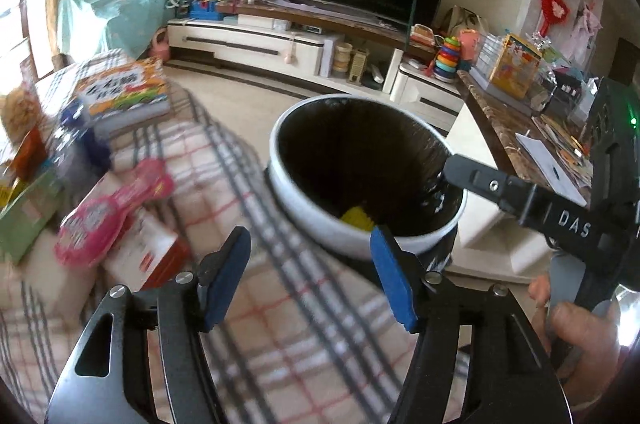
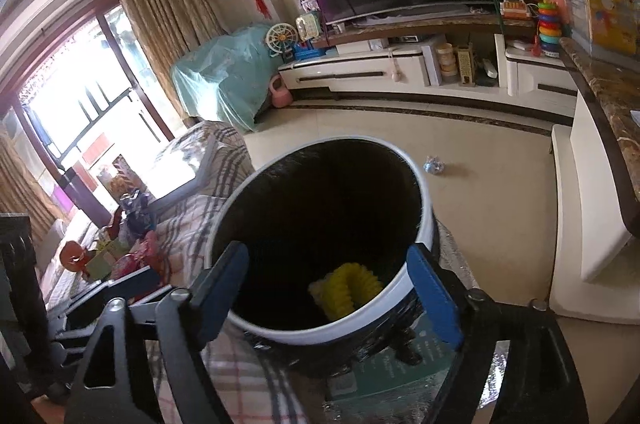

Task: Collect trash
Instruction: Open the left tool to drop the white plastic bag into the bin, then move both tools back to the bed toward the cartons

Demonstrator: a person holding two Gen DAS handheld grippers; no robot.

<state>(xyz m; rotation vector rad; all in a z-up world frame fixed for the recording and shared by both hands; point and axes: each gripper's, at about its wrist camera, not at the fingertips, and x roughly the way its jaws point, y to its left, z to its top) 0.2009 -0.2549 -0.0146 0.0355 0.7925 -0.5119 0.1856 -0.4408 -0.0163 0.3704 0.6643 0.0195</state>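
Note:
A round trash bin with a white rim (image 1: pixel 304 208) (image 2: pixel 424 244) and a black liner stands beside a plaid-covered sofa. A yellow ribbed item (image 2: pixel 346 290) lies inside it, also seen in the left wrist view (image 1: pixel 356 216). My left gripper (image 1: pixel 310 276) is open and empty, over the sofa just short of the bin's near rim. My right gripper (image 2: pixel 332 292) is open and empty, its jaws spread over the bin's near rim; its finger (image 1: pixel 516 192) reaches over the rim from the right. A crumpled wrapper (image 2: pixel 434 165) lies on the floor beyond the bin.
Boxes, books and a pink toy (image 1: pixel 112 212) clutter the sofa on the left. A marble-topped counter (image 1: pixel 504 128) stands at the right. A TV cabinet (image 2: pixel 380 72) with toys runs along the far wall. A teal-covered object (image 2: pixel 224 72) sits by the curtain.

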